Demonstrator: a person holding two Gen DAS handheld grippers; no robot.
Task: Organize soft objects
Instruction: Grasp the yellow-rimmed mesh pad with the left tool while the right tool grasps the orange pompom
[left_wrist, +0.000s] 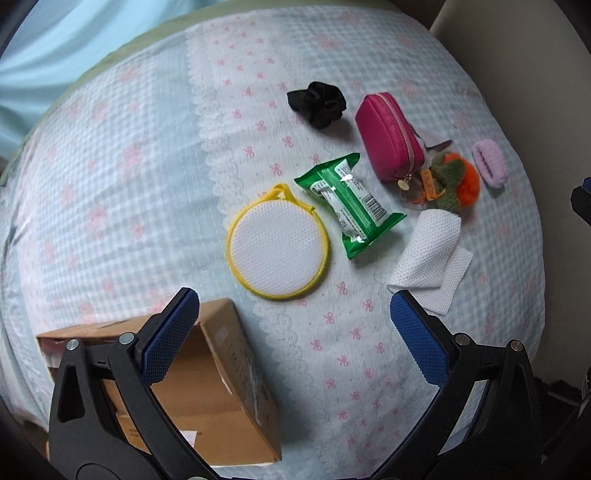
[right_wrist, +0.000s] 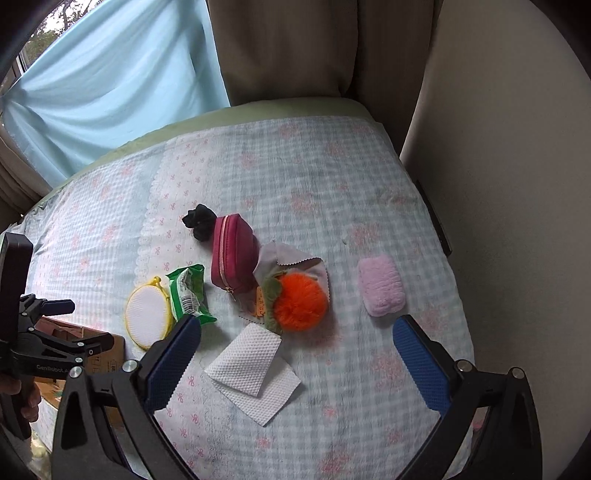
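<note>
Checked blue-and-pink bedding (left_wrist: 110, 177) carries the scattered soft objects: a yellow-rimmed mesh pad (left_wrist: 277, 245) touching a green wipes packet (left_wrist: 349, 205), a black scrunchie (left_wrist: 317, 103), a magenta zip pouch (left_wrist: 389, 136), an orange pompom keychain (right_wrist: 299, 301), a lilac hair tie (right_wrist: 382, 286) and a folded white tissue (right_wrist: 253, 371). A cardboard box (left_wrist: 207, 384) sits at the bed's near edge. Both the left gripper (left_wrist: 295, 332) and right gripper (right_wrist: 297, 354) hover spread wide, holding nothing.

Gingham bed (right_wrist: 332, 177), blue curtain (right_wrist: 122, 88)
</note>
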